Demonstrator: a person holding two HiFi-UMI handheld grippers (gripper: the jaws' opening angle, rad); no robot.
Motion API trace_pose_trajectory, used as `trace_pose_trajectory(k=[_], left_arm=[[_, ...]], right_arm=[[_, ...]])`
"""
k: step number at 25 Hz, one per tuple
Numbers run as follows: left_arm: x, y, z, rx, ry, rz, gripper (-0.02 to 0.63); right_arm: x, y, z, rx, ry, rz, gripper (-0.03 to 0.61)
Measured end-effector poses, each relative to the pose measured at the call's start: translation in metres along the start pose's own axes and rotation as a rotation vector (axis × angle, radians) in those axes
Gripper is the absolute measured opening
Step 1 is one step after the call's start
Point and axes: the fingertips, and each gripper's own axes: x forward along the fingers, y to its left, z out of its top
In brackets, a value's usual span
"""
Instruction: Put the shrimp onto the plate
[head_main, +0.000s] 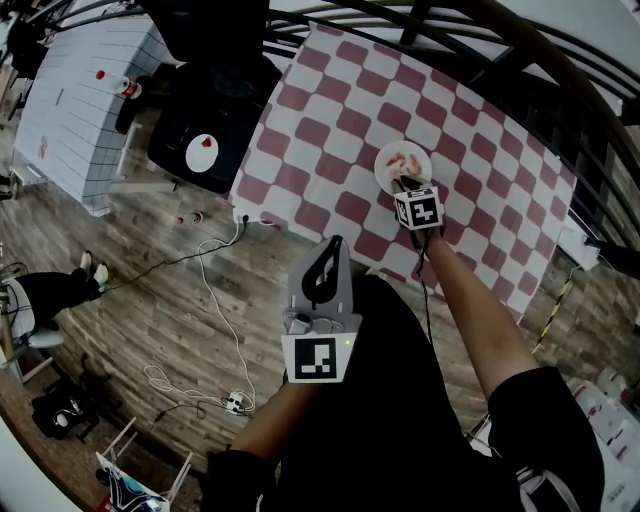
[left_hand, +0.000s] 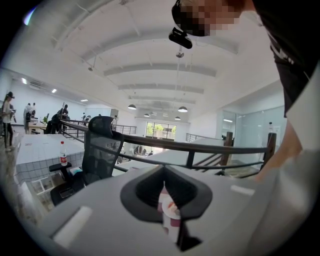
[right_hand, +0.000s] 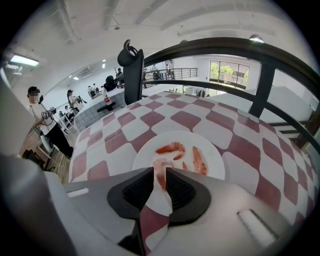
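Several shrimp (right_hand: 170, 148) lie on the plate (right_hand: 210, 150) at centre frame. My right gripper (right_hand: 160, 181) is slightly spread astride one, while my left gripper (left_hand: 164, 197) is pressed together, empty.

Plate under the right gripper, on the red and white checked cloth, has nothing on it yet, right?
No. The plate under the right gripper is on the red and white checked cloth, but it is not empty: the right gripper view shows shrimp lying on it.
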Motion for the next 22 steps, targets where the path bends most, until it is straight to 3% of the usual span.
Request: trace_pose_trajectory(k=[15,22], left_arm=[[-0.022,-0.011,0.006,0.007,-0.028,-0.06,0.009],[-0.032,-0.023,0.011,0.01,-0.049,-0.105,0.009]], right_arm=[[-0.06,0.035,0.011,0.027,-0.112,0.009,0.072],[-0.118,0.054,0.025,0.047,-0.23,-0.001,0.0]])
